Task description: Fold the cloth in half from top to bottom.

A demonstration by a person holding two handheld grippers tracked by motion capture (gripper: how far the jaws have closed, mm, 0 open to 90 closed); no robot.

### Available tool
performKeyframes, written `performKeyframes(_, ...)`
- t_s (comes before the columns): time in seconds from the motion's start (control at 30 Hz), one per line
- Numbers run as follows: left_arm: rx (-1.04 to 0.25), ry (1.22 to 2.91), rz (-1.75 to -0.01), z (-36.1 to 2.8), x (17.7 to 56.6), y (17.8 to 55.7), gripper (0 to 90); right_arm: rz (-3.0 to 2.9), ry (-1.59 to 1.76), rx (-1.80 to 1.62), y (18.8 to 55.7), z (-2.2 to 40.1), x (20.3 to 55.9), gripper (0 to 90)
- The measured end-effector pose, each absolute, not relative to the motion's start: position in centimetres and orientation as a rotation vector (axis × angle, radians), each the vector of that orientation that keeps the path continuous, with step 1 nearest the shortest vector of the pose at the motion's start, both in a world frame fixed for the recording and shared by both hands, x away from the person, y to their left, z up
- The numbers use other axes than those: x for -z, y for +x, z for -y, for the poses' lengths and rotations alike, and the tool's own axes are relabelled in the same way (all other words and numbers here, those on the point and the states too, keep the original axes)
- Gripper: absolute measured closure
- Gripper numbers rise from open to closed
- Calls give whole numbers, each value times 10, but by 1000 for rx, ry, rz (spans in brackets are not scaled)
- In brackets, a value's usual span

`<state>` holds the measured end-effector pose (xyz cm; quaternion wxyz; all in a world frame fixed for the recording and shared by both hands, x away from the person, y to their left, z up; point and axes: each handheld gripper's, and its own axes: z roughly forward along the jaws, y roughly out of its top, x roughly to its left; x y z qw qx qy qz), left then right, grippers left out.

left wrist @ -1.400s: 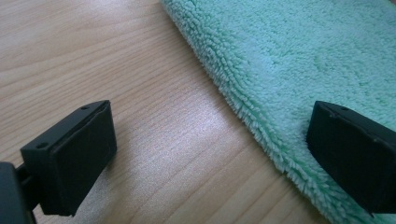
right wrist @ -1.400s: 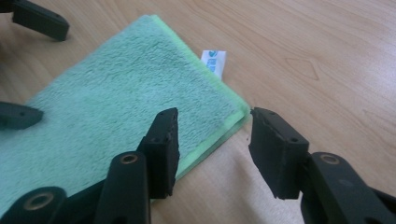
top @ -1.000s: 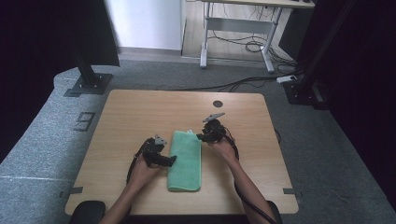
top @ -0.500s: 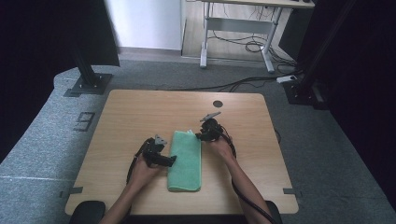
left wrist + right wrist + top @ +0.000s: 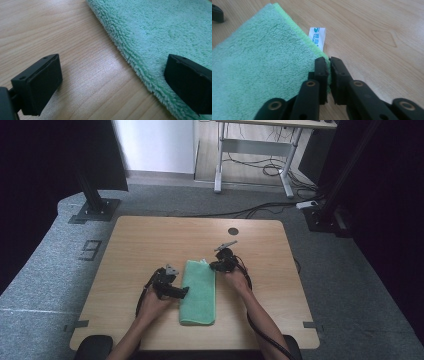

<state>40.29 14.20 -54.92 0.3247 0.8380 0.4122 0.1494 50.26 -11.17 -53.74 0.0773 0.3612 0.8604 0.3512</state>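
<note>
Green towel [image 5: 262, 65] corner pinched in right gripper [image 5: 329, 65], left gripper [image 5: 112, 82] astride its edge

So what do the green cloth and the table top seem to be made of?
Green cloth: looks like plush microfibre or terry, with a dense fuzzy pile, a stitched hem and a white printed label at its edge. Table top: wood-grain surface, probably laminate rather than solid wood, given the smooth satin sheen.

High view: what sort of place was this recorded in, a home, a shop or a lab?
Most likely a lab or recording studio. A bare wooden table stands on grey carpet with black curtains at the sides, cables trail on the floor, and a desk frame stands behind.
</note>
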Motion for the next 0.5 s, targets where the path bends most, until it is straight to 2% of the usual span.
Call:
performKeyframes(0.3,-392,2196,-1082,-142,549,403,15,-2575,1086,-1015,500,109,533,867)
performKeyframes(0.5,-395,2197,-1081,-142,549,403,16,-2556,1046,-1072,495,112,515,868)
